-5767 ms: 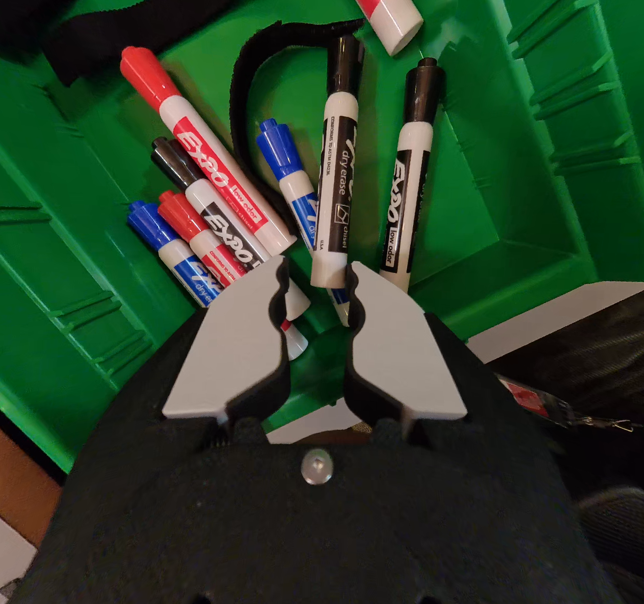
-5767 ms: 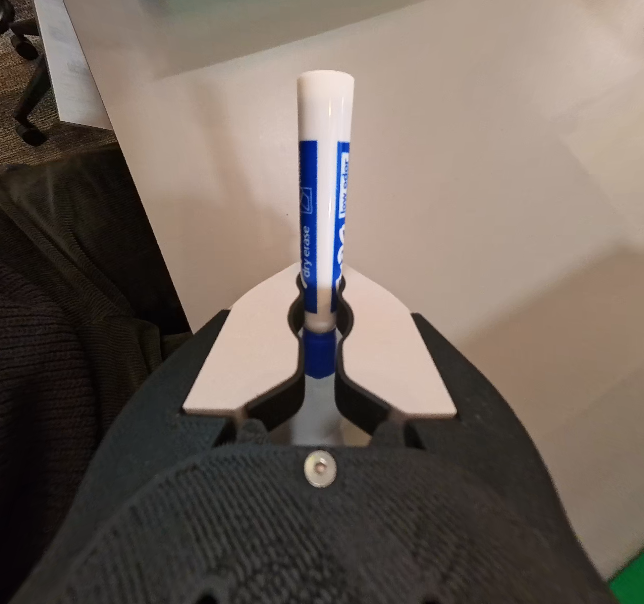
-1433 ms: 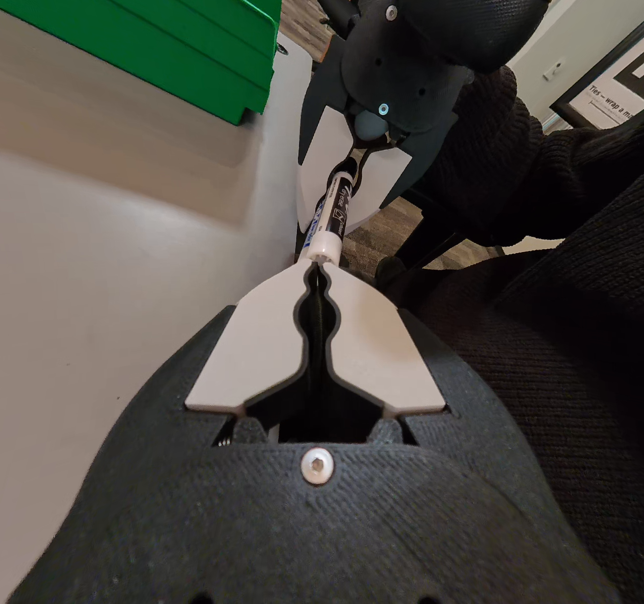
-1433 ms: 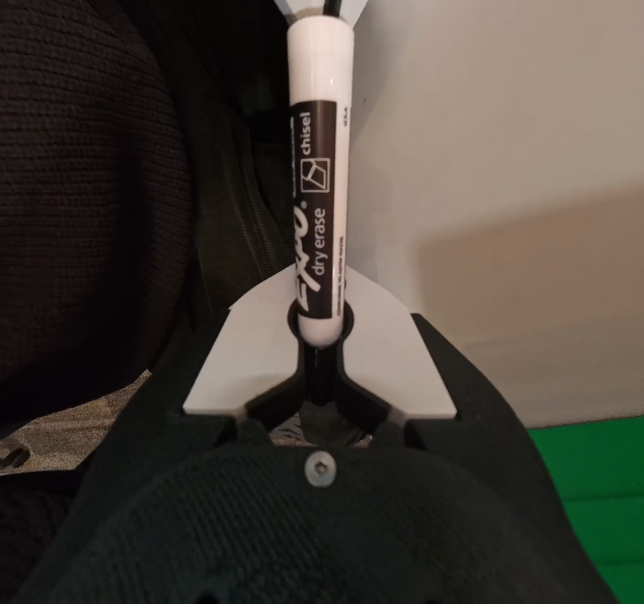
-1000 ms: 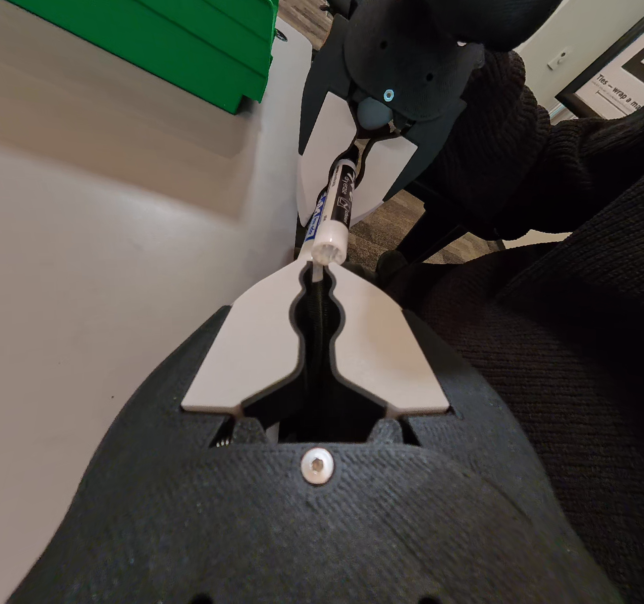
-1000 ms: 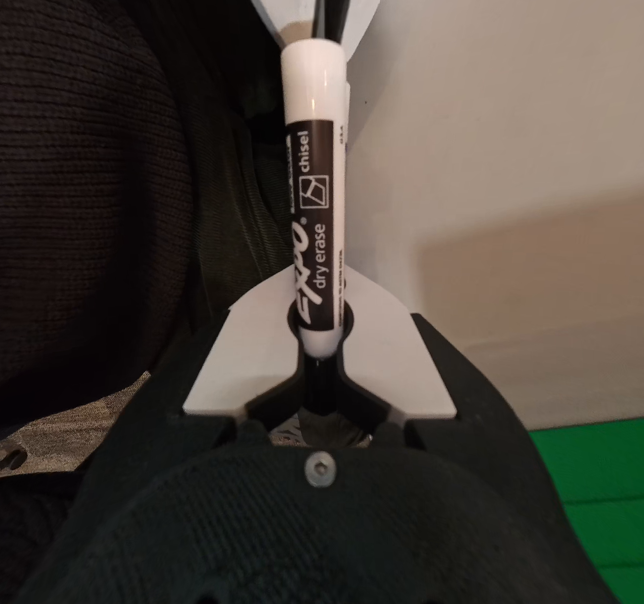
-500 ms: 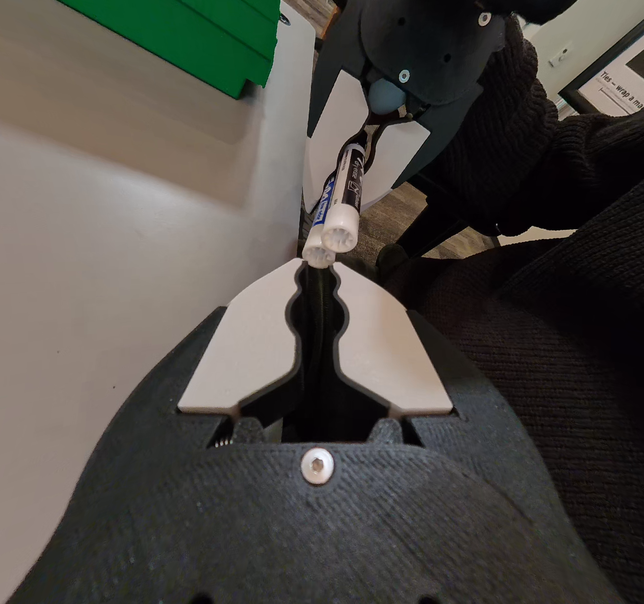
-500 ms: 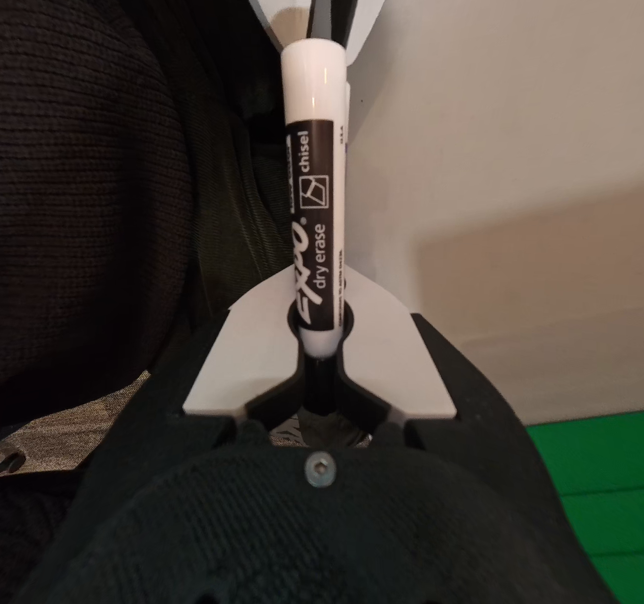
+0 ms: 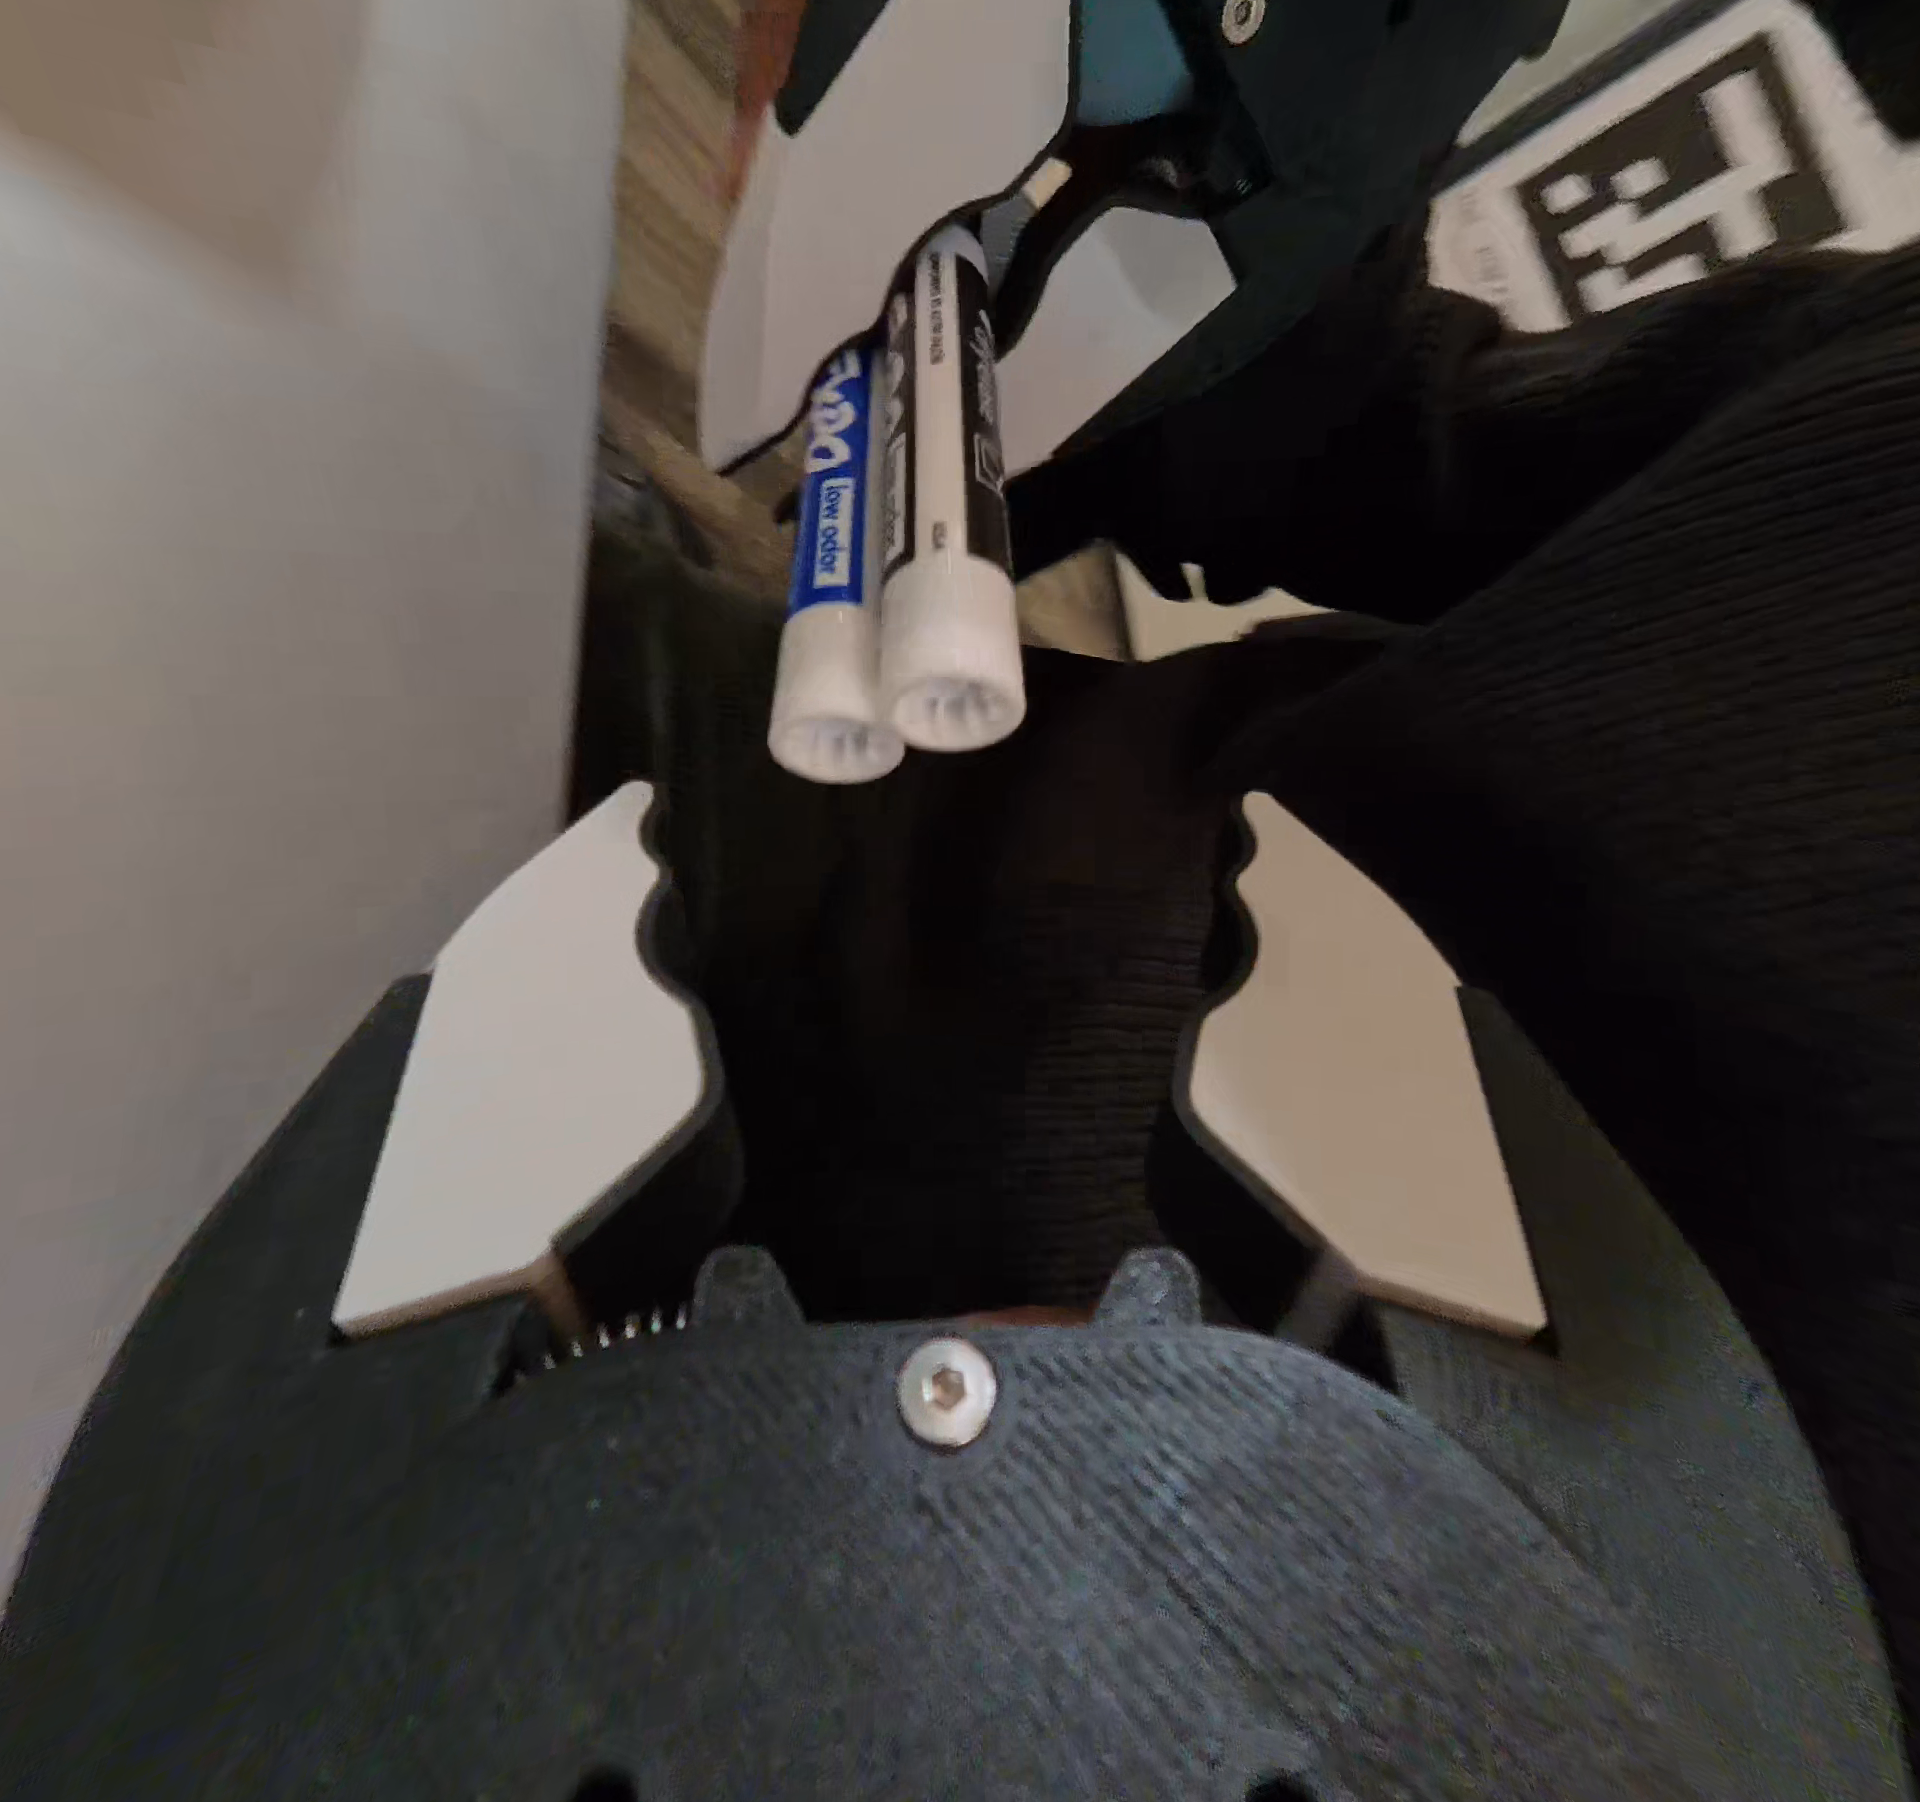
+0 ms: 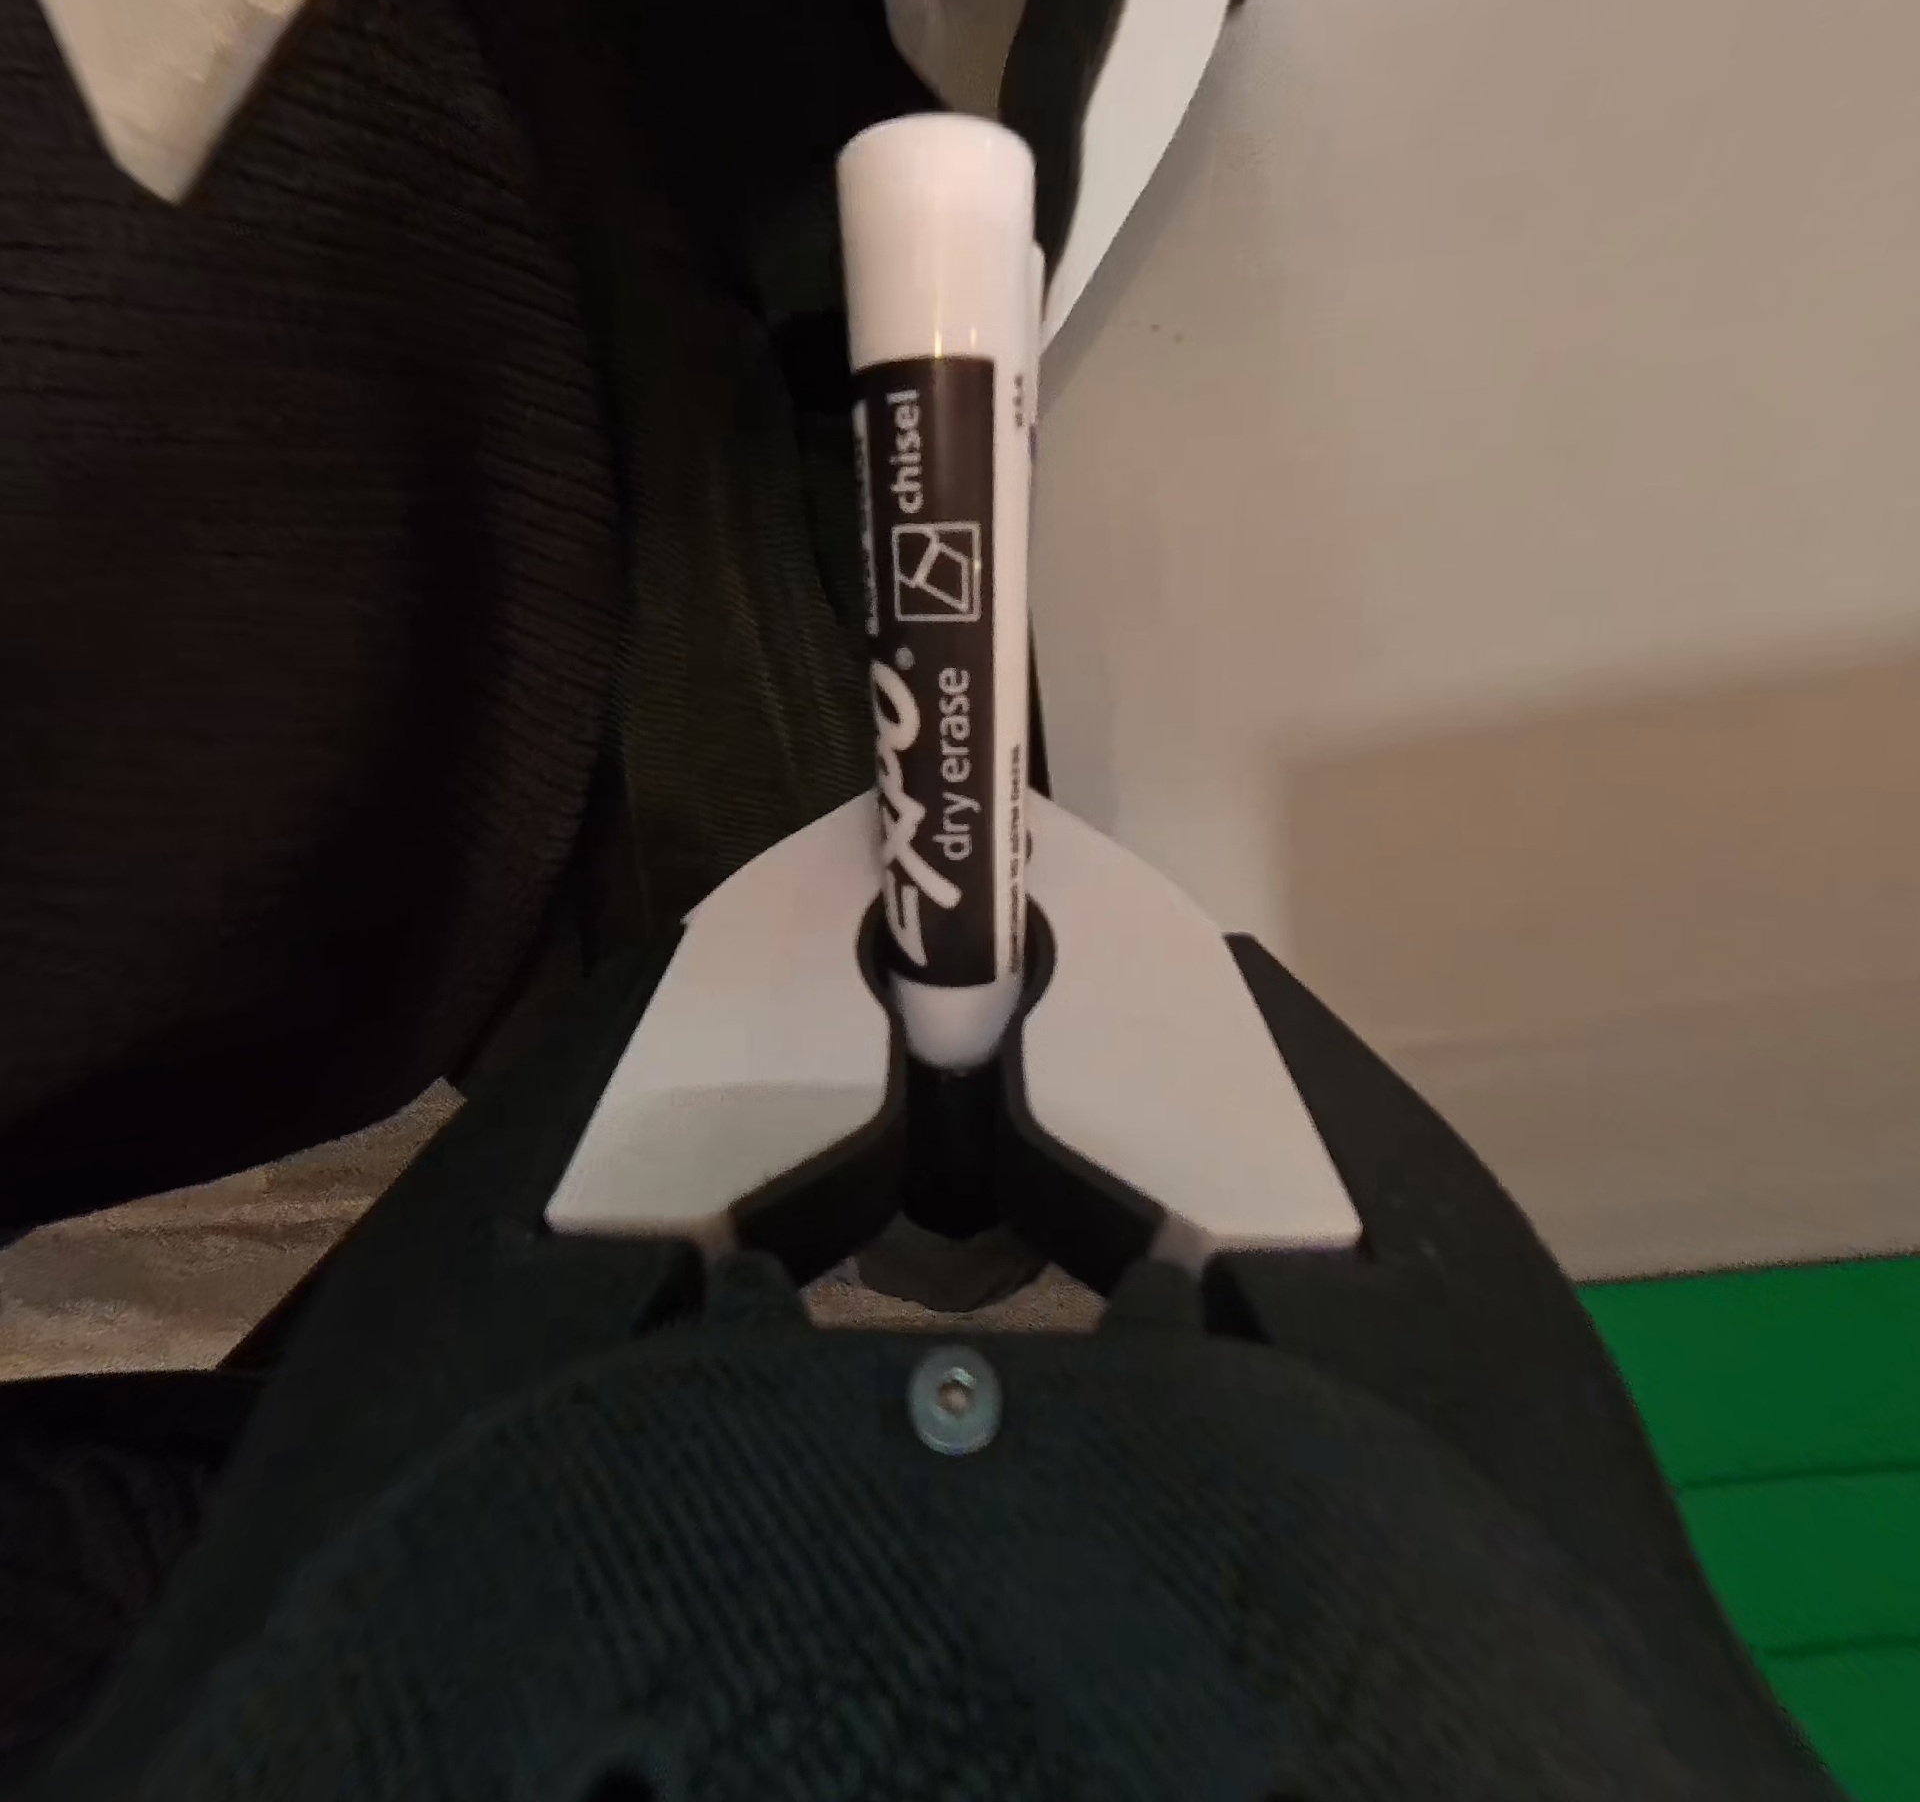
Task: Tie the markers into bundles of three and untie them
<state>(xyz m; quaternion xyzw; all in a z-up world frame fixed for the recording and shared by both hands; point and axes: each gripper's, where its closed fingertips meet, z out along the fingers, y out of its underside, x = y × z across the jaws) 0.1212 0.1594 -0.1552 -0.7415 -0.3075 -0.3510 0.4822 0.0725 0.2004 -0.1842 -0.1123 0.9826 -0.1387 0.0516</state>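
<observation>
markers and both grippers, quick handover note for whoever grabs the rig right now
Left gripper: open, holding nothing, just short of the marker ends.
Right gripper: shut on two markers side by side, the black marker and the blue marker, caps toward its palm.
White table alongside; a green bin on it, by the right gripper.
Done: both markers in one grip. Left: not evident from the views.

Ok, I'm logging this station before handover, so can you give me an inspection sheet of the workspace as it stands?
Surface: pale tabletop, bare where visible.
Things: black marker and blue marker side by side.
Clutter: green bin at the edge.
Grippers: left hand-held gripper open, empty, facing the marker ends; right hand-held gripper shut on both markers.
Cables: nothing seen.
Surroundings: dark knit sleeve, framed black-and-white sign.
</observation>
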